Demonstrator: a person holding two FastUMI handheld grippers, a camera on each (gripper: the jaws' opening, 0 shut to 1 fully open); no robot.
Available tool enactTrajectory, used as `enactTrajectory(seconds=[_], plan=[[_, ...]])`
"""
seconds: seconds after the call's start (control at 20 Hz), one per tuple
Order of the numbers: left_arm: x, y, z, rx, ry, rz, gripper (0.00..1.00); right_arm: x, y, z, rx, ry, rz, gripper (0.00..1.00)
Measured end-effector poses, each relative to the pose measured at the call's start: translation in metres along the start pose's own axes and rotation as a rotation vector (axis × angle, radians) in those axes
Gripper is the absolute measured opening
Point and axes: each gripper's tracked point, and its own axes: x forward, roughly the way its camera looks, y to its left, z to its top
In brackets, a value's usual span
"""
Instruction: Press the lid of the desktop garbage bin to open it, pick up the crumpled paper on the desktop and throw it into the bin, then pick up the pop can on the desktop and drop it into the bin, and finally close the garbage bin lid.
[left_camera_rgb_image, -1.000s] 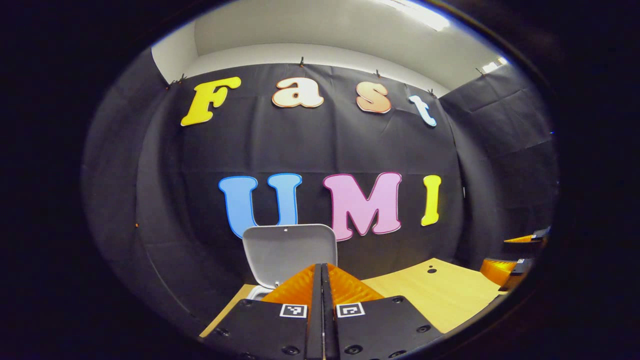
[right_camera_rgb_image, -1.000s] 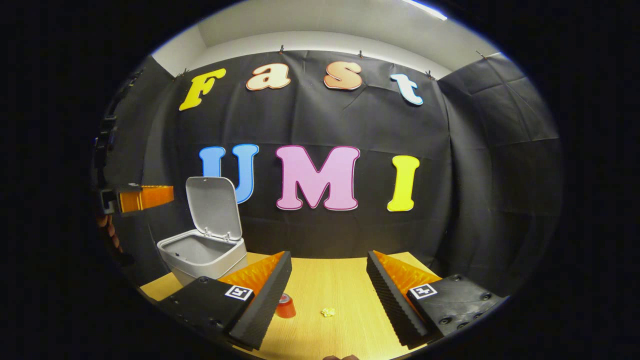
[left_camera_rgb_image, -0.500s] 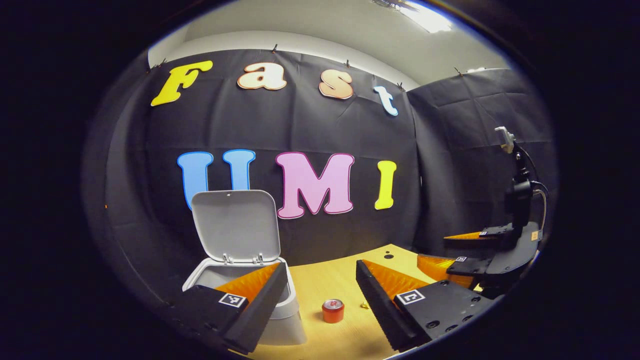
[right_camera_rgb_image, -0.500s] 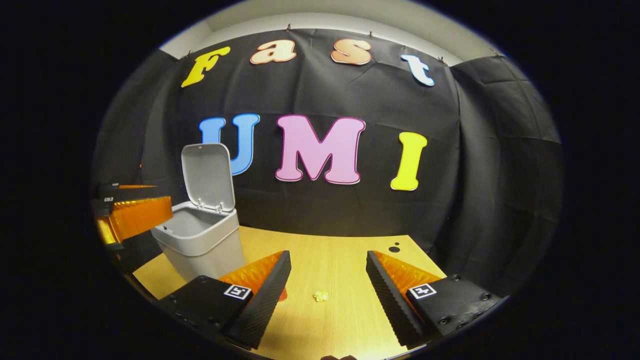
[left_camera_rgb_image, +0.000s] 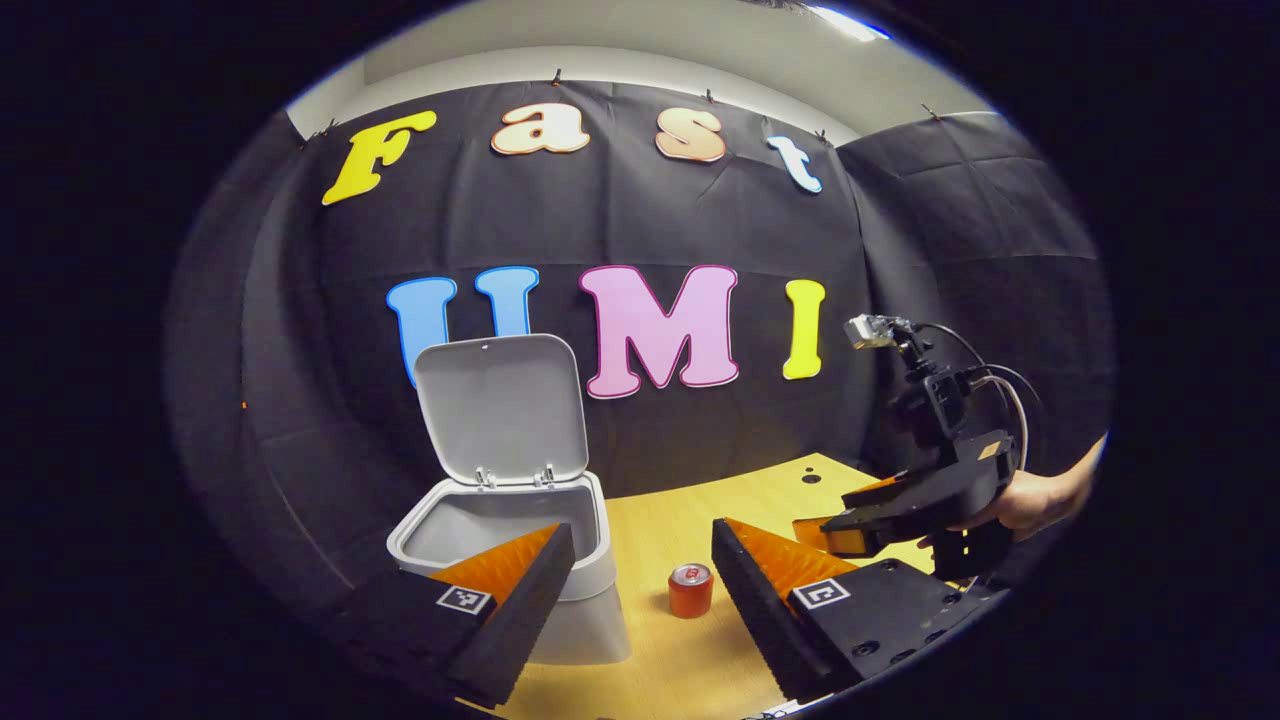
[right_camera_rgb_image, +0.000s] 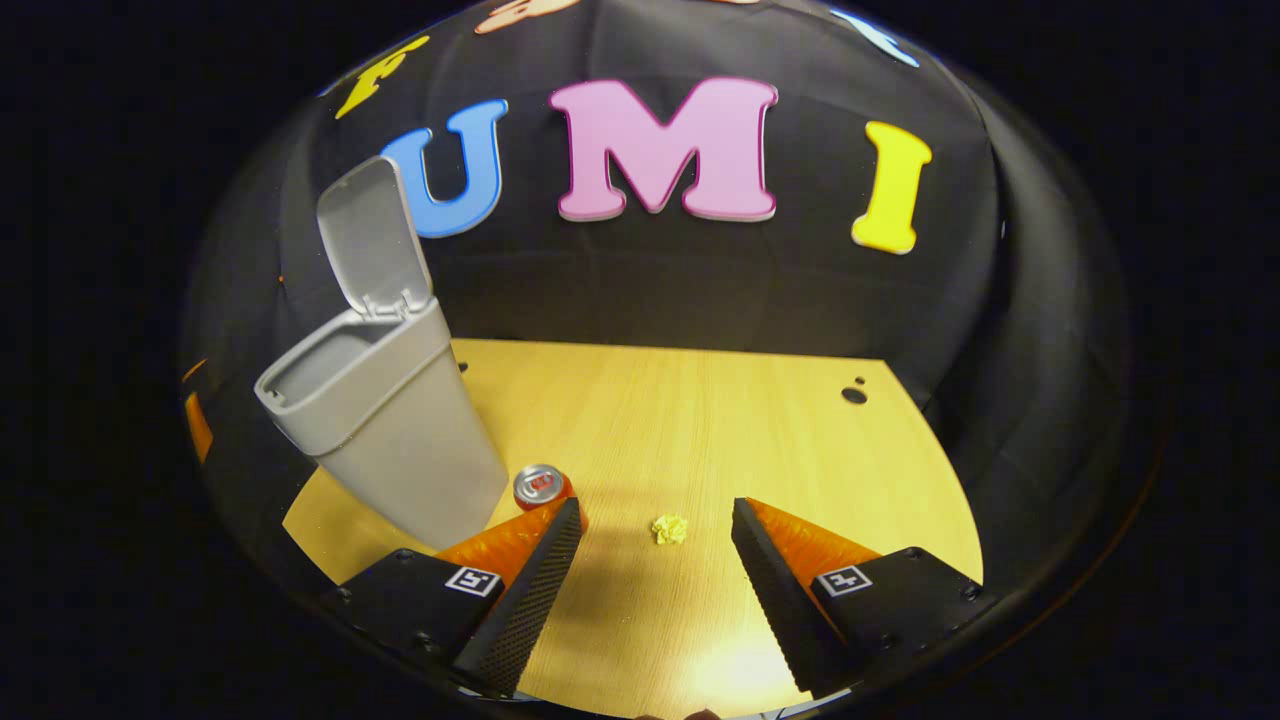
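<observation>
Standing on the left part of the wooden table (right_camera_rgb_image: 700, 420), the grey bin (right_camera_rgb_image: 400, 440) has its lid (right_camera_rgb_image: 370, 235) swung up and back on its hinge, so the mouth is open. In the left gripper view the bin (left_camera_rgb_image: 520, 560) sits just behind that gripper's near finger, its raised lid (left_camera_rgb_image: 500, 405) leaning toward the black cloth wall.

The red pop can (right_camera_rgb_image: 541, 486) stands upright on the table right beside the foot of the bin; whether it touches the bin cannot be told. In the left gripper view the can (left_camera_rgb_image: 690, 588) stands between the two fingers, farther off, with nothing gripping it.

The crumpled paper (right_camera_rgb_image: 669, 529), a small yellowish ball, lies on the table a little to the right of the can, apart from it.

The right gripper (right_camera_rgb_image: 655, 520) points down at the table with its jaws spread wide and nothing between them; the paper lies in the gap ahead of the fingertips, nearer the middle than either finger. In the left gripper view this same gripper (left_camera_rgb_image: 850, 515) shows at the right, held by a hand (left_camera_rgb_image: 1030, 500) above the table edge.

The left gripper (left_camera_rgb_image: 640, 545) also has its jaws wide apart and holds nothing.
</observation>
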Motion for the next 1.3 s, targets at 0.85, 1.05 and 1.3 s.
enactTrajectory(seconds=[0.85, 1.05, 1.3], plan=[[0.019, 0.026, -0.036, -0.049, 0.147, 0.22, 0.93, 0.161, -0.016, -0.112, -0.002, 0.471, 0.024, 0.98], [0.03, 0.023, -0.037, -0.049, 0.154, 0.211, 0.94, 0.165, -0.02, -0.123, -0.055, 0.494, 0.018, 0.97], [0.038, 0.021, -0.029, -0.038, 0.137, 0.2, 0.94, 0.168, -0.02, -0.129, -0.087, 0.504, 0.027, 0.71]])
